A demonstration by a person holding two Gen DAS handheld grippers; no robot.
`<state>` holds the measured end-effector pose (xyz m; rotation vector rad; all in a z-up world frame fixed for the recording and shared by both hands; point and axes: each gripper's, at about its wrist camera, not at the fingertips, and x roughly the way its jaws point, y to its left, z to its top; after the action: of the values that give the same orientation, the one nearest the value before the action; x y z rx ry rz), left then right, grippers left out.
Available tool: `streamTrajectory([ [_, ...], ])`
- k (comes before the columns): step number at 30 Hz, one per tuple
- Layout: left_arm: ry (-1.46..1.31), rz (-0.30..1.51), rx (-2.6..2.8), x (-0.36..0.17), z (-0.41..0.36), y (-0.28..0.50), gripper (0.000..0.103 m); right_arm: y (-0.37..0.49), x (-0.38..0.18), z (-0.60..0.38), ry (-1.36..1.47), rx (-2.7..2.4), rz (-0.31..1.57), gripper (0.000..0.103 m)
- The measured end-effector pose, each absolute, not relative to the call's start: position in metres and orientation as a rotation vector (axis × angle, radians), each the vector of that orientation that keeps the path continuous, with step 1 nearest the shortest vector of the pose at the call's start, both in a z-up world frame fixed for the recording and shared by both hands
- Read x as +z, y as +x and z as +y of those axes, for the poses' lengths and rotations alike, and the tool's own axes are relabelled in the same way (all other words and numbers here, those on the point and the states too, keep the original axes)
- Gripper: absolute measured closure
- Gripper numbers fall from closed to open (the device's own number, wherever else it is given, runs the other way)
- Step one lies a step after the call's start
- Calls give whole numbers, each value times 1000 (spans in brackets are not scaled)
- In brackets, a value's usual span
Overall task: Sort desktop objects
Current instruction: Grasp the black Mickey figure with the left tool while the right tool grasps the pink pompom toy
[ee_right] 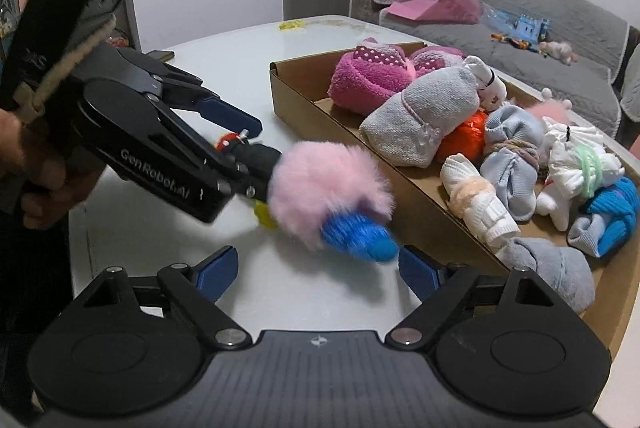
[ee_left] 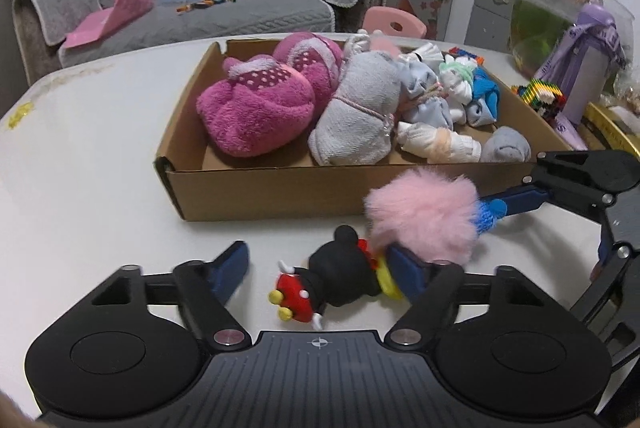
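The left gripper (ee_left: pixel 320 268), fingers spread wide, straddles a Mickey Mouse figure (ee_left: pixel 340 284) lying on the white table (ee_left: pixel 100 148), apparently without touching it. At its one o'clock a pink pompom (ee_left: pixel 424 216) lies just beside the figure, with a blue knitted sock (ee_left: pixel 490 214) at three o'clock of the pompom. The right gripper (ee_right: pixel 316 268), also spread, hovers before that sock (ee_right: pixel 358 236), not yet closed on anything. At the left gripper's twelve o'clock the cardboard box (ee_left: pixel 256 188) already holds pink slippers (ee_left: pixel 256 100) and many bundled socks (ee_left: pixel 356 116). Sorting looks mostly done; these three loose items appear to remain.
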<state>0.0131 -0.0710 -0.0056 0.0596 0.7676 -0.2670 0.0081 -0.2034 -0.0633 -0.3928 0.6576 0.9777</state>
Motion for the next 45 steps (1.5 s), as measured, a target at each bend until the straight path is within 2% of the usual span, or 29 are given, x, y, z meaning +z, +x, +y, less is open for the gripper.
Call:
streamTrajectory([
  [1,59,767,-262,-4,-70,13,30,5,-61,-208,-391,976,653,17],
  [3,56,765,-248,-3,-66,10,30,2,-58,-212,-385,972,642,17],
  [7,30,766,-239,-1,-53,6,19,4,-56,-210,-364,976,632,16],
  [15,23,768,-215,0,-42,7,20,0,-56,-200,-363,996,620,16],
  [23,-86,788,-219,3,-15,4,15,2,-56,-190,-363,1010,604,15],
  [26,-100,812,-219,-1,-14,8,16,1,-57,-185,-368,1017,598,12],
  [29,-55,805,-236,0,-25,7,16,-1,-57,-183,-375,1015,597,14],
  [30,-46,800,-236,0,-28,8,16,-1,-57,-183,-376,1011,594,18],
  [32,-49,804,-237,0,-33,11,16,2,-57,-184,-359,1025,620,43],
  [33,-50,806,-237,-1,-35,13,16,3,-58,-186,-349,1032,643,60],
  [34,-40,809,-233,-1,-37,15,16,3,-58,-188,-350,1031,641,65],
  [39,-5,813,-227,-7,-42,14,12,-1,-58,-201,-331,1022,641,69],
  [44,-17,812,-218,-8,-42,16,8,-3,-58,-217,-312,994,641,69],
  [45,-4,810,-212,-8,-44,17,7,-4,-59,-219,-313,988,637,66],
])
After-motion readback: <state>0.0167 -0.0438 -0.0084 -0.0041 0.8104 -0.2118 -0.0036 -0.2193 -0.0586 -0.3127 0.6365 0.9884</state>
